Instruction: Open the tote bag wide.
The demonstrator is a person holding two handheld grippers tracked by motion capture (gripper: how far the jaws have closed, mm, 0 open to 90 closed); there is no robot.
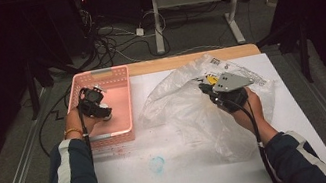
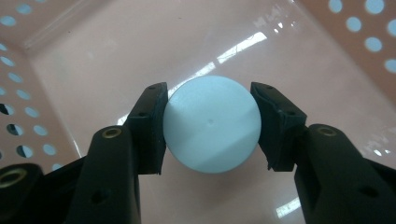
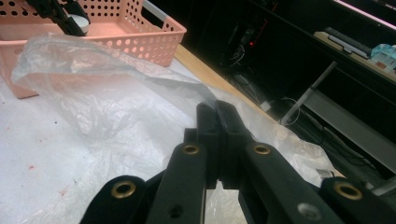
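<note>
My left gripper pinches a pale blue ball at the frame's centre, low inside the pink basket. I should keep the squeeze centred and lift straight. My right gripper, jaws pressed together, pinches the clear plastic bag.

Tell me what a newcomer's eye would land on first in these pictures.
First, the pale blue ball pinched between the left gripper's black fingers, low inside the pink basket at the table's back left. Next, the big crumpled clear plastic bag spread over the white table, its edge clamped in the shut right gripper.
</note>
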